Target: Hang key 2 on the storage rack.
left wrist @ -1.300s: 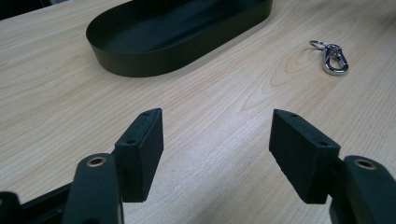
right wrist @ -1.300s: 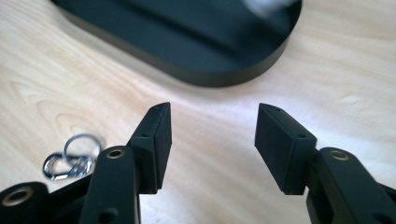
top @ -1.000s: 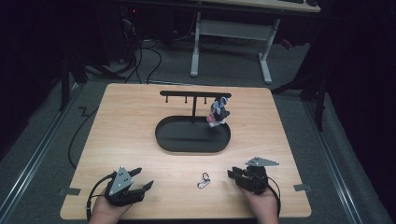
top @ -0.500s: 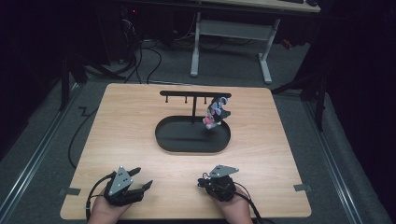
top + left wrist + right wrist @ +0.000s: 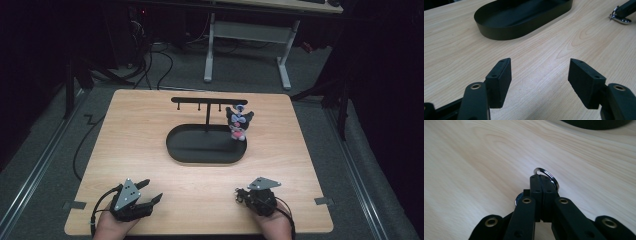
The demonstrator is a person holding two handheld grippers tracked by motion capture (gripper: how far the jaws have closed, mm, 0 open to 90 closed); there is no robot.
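Note:
My right gripper (image 5: 541, 178) is shut on a silver key ring (image 5: 548, 174), whose loop sticks out past the jaw tips just above the wood. In the high view the right gripper (image 5: 241, 194) sits near the table's front edge, right of centre. The left gripper (image 5: 148, 196) rests at the front left, open with nothing between its fingers (image 5: 499, 80). From the left gripper view the key ring (image 5: 622, 20) shows at the far right, at the tip of the other gripper's jaws.
A black oval tray (image 5: 176, 148) lies mid-table, and a black hook rack (image 5: 207, 101) rises from it. A small dark plush charm (image 5: 238, 123) hangs at the rack's right end. The wooden table (image 5: 135, 125) ends close behind both hands.
The right gripper slid left onto the key ring lying at the front centre, shut on it, then drew back to the right with it. The left gripper stayed put.

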